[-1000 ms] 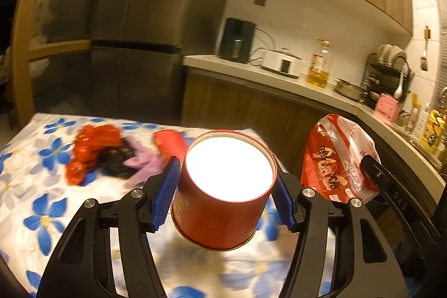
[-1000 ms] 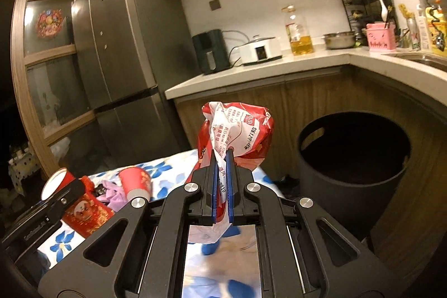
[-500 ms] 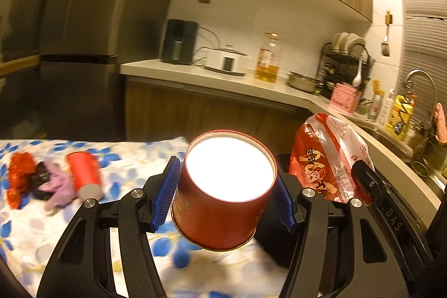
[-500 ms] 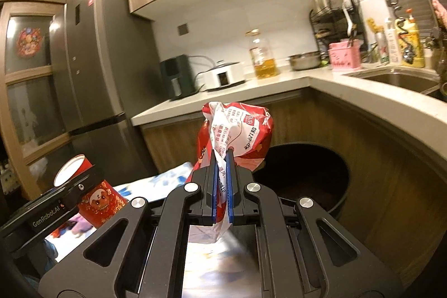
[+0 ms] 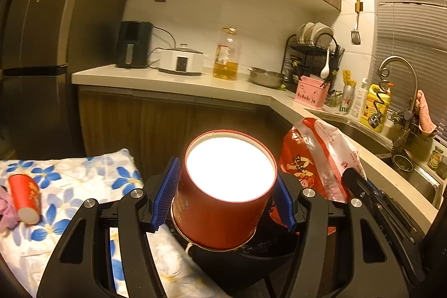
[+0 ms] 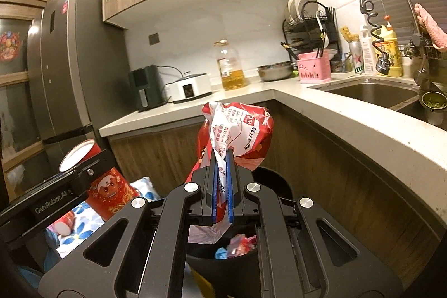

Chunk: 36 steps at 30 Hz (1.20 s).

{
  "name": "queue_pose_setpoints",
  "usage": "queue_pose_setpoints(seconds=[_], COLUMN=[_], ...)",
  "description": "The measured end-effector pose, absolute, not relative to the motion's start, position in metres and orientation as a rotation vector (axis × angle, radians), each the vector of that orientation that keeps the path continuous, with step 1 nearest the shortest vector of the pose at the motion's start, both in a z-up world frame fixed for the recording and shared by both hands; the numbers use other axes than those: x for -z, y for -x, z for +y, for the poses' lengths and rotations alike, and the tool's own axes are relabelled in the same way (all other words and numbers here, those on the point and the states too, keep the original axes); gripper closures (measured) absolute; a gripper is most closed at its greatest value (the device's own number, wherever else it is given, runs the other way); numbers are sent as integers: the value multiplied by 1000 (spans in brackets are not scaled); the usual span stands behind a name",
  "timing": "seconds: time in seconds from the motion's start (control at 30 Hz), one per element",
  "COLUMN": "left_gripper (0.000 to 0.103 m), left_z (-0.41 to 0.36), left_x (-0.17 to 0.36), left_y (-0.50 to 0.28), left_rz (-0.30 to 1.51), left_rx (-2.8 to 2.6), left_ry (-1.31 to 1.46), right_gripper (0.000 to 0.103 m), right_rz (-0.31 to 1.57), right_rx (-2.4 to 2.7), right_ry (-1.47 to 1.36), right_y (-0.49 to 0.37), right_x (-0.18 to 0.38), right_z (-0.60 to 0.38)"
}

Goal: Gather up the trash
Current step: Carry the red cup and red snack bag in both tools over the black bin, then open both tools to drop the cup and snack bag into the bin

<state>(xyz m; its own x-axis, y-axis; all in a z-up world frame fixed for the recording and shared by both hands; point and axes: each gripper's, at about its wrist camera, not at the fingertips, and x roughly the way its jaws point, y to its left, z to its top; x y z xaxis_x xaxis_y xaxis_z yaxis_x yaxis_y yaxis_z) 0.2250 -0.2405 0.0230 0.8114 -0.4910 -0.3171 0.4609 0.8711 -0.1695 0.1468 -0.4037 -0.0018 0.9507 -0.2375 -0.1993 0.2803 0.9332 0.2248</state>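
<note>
Red paper cup (image 5: 223, 194) sits clamped between the blue pads of my left gripper (image 5: 223, 194), its mouth tilted toward the camera, above the black trash bin (image 5: 251, 264); another red cup (image 5: 24, 197) lies on the flowered cloth (image 5: 83, 186). From the right wrist, my right gripper (image 6: 222, 180) is pinched tight on a red-and-white snack bag (image 6: 237, 130), held over the bin (image 6: 268, 180), where wrappers (image 6: 237, 242) lie.

Dim warm light, overhead glare, fisheye-bent dark edges.
</note>
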Motion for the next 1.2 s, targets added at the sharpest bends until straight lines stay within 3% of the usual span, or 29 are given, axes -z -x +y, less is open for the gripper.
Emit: queue_pose_setpoints(seconds=[1.2], left_gripper=[42], left_z=[-295], left_x=[11], left_y=[-274], left_rz=[468], left_rx=[566], left_ry=[63], right_gripper=[95], right_rz=[251], right_rx=[270], right_ry=[-256], right_y=[-191], right_x=[28], right_z=[-433])
